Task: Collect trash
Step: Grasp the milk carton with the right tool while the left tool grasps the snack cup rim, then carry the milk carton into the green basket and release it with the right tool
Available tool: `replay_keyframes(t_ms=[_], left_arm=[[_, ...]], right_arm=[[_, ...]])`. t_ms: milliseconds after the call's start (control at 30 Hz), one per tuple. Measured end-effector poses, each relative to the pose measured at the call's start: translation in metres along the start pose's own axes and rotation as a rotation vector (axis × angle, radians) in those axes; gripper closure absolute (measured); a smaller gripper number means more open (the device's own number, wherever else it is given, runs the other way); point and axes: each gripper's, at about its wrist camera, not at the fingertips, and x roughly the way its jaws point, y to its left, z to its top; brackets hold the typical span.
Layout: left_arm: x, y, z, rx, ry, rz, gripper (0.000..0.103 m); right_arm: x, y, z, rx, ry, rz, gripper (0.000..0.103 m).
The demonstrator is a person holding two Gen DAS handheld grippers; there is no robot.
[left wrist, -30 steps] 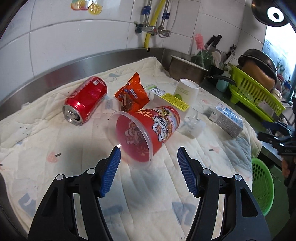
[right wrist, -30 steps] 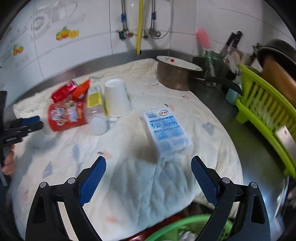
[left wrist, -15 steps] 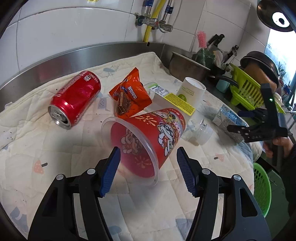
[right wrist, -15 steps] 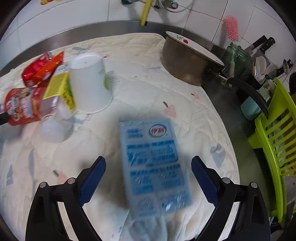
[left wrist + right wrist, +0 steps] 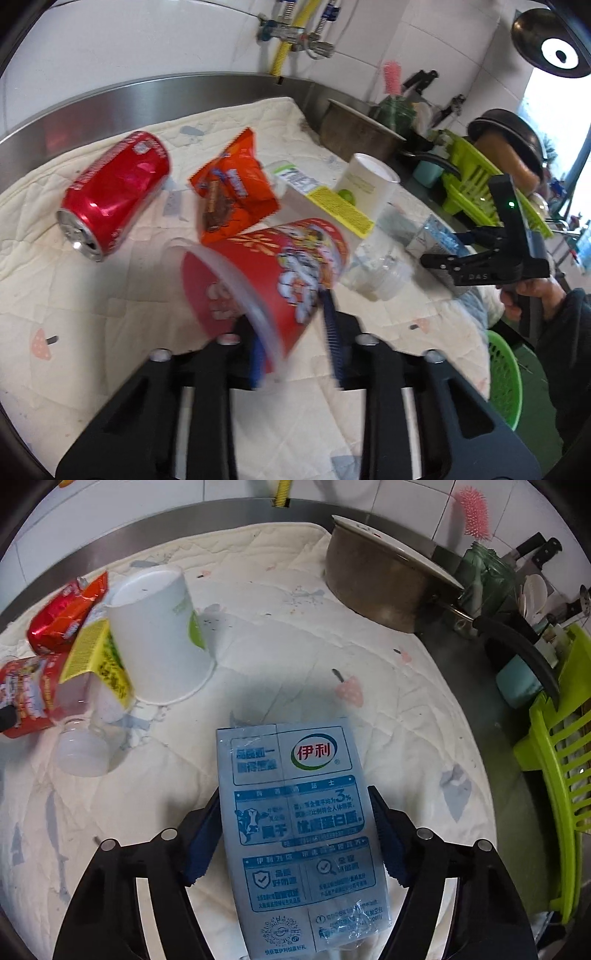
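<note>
Red noodle cup (image 5: 280,273) (tipped sideways), blue milk carton (image 5: 299,834) flat on quilt

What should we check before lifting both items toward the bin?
1. Left gripper closed on the red plastic noodle cup: ok.
2. Cup grip secure: cannot tell, blurred.
3. Right gripper pads against the pale blue milk carton: ok.
4. Carton free of the white paper cup: ok.
5. Green plastic basket in view: ok, only partly visible.
</note>
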Motion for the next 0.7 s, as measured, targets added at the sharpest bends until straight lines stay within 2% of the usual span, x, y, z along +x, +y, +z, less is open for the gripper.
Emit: replay_keyframes(t_ms=[167,500,700], left_arm=[[-0.005,-0.011,-0.004,0.032,-0.011,-0.001,0.098],[-0.036,-0.03,-0.017,0.047,-0.027,-0.002,0.099],[-0.073,-0.052,-0.025,0.093,-0.072,-0.021,0.099]], right_arm=[[-0.022,0.004,-0.01,0.034,-0.05,0.0,0.036],[-0.091,0.017,-0.053,0.114,-0.161,0.086,0.038],[-0.143,0.022,-0.107,0.17,-0.207,0.066,0.038]])
